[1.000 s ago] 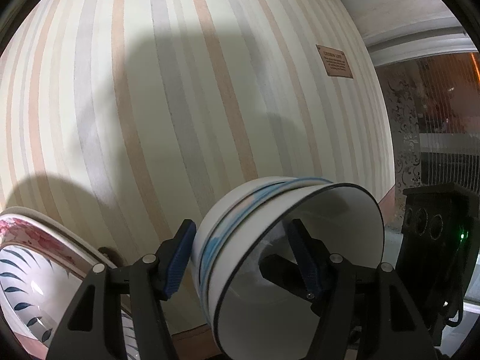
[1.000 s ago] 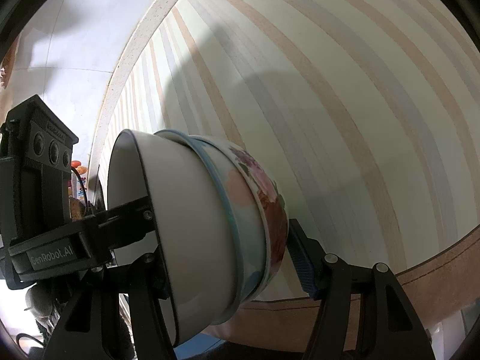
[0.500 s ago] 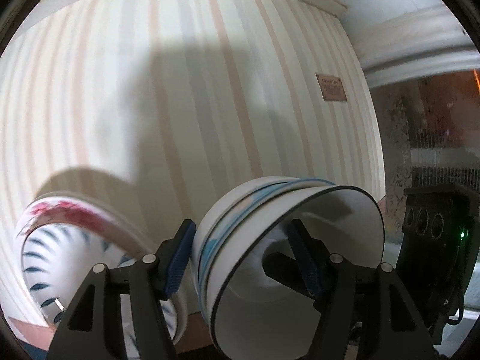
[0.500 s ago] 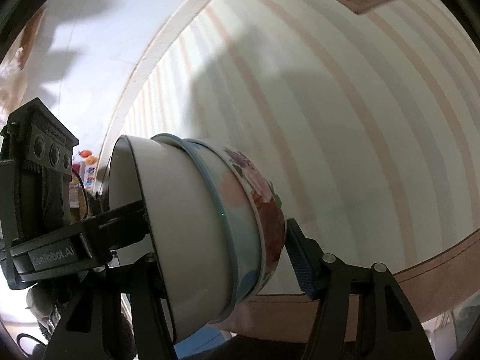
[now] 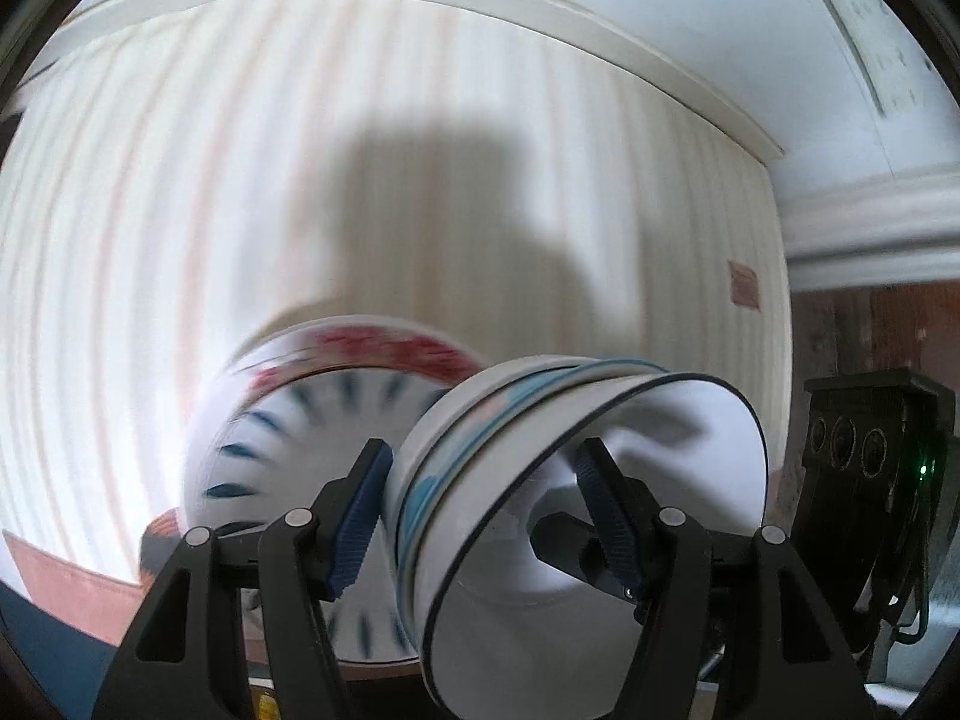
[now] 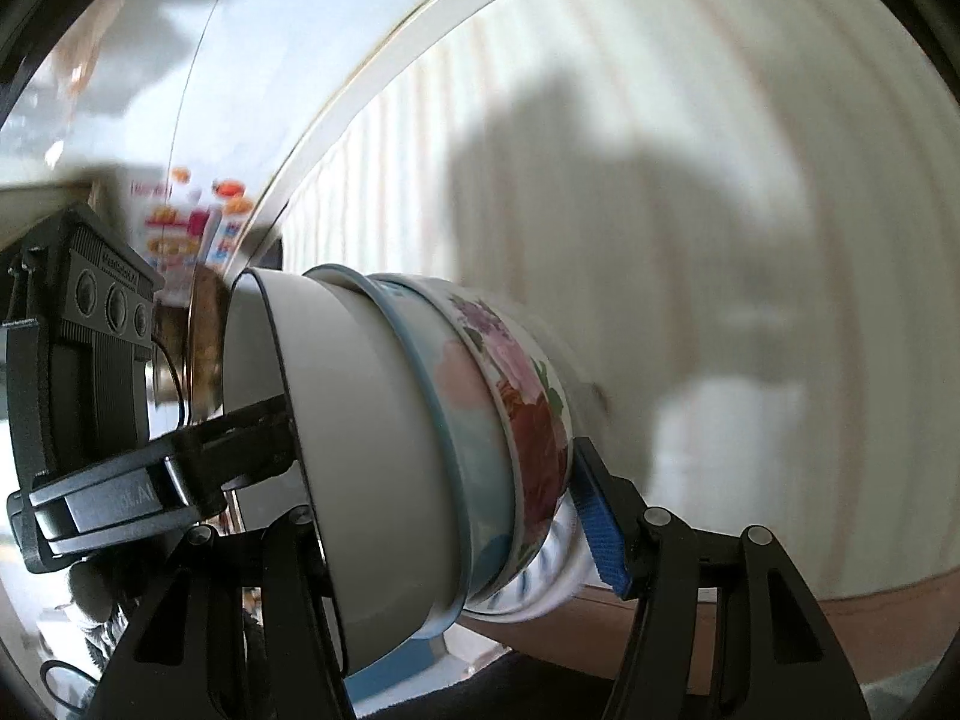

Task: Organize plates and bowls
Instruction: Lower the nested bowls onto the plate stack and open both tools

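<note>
My left gripper (image 5: 486,510) is shut on a tilted stack of nested bowls (image 5: 576,510): one finger is inside the white, dark-rimmed top bowl, the other against the outside. In the right wrist view the same stack (image 6: 420,444) shows a white bowl, a blue-rimmed bowl and a floral bowl, with the left gripper's finger (image 6: 240,432) gripping it. My right gripper (image 6: 456,540) straddles the stack, its left finger hidden behind the bowls. A blurred plate with red flowers and dark blue leaf marks (image 5: 288,438) stands behind the left gripper.
A cream wall with pale stripes (image 5: 300,180) fills the background, with a brown baseboard strip (image 6: 840,606) low down. The other gripper's black body (image 5: 870,462) is at the right. Colourful packaging (image 6: 192,222) lies far left.
Both views swung along the wall with motion blur. The flowered plate moved from the far left toward the centre of the left wrist view. The grip on the bowl stack is unchanged.
</note>
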The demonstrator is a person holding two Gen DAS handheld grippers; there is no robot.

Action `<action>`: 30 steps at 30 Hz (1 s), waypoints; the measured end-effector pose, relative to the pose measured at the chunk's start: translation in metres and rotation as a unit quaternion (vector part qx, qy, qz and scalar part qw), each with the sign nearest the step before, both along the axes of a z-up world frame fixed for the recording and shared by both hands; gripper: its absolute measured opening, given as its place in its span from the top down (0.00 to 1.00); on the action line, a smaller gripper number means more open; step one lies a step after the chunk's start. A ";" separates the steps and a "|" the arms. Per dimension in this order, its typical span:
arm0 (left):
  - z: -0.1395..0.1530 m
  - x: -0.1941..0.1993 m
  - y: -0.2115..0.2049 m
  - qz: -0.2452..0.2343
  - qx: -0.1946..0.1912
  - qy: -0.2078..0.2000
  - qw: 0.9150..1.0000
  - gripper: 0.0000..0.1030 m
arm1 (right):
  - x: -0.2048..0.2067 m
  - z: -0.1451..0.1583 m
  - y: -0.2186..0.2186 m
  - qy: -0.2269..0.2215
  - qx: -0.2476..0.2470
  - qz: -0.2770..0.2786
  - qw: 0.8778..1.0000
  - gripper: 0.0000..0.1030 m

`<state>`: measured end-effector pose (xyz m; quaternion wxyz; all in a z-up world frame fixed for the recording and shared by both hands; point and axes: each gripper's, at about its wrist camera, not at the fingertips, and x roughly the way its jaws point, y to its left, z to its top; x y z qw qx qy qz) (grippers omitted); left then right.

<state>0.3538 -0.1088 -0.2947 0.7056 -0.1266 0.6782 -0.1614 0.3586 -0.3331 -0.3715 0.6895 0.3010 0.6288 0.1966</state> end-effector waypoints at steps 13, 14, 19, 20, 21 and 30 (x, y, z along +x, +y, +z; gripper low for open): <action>-0.027 -0.016 0.057 0.068 0.003 0.024 0.997 0.40 | -0.008 -0.032 0.060 0.023 -0.004 0.073 0.997 0.40; -0.029 -0.016 0.058 0.068 0.003 0.026 0.997 0.40 | -0.007 -0.036 0.064 0.024 -0.006 0.074 0.997 0.40; -0.035 -0.019 0.057 0.063 0.003 0.032 0.998 0.40 | -0.007 -0.044 0.075 0.029 -0.013 0.078 0.996 0.40; -0.035 -0.019 0.056 0.062 0.003 0.032 0.998 0.40 | -0.007 -0.045 0.075 0.031 -0.013 0.077 0.996 0.40; -0.035 -0.019 0.056 0.061 0.002 0.031 0.998 0.40 | -0.009 -0.045 0.073 0.030 -0.012 0.076 0.997 0.40; -0.037 -0.018 0.059 0.061 -0.003 0.028 0.998 0.40 | -0.003 -0.045 0.086 0.026 -0.018 0.075 0.997 0.40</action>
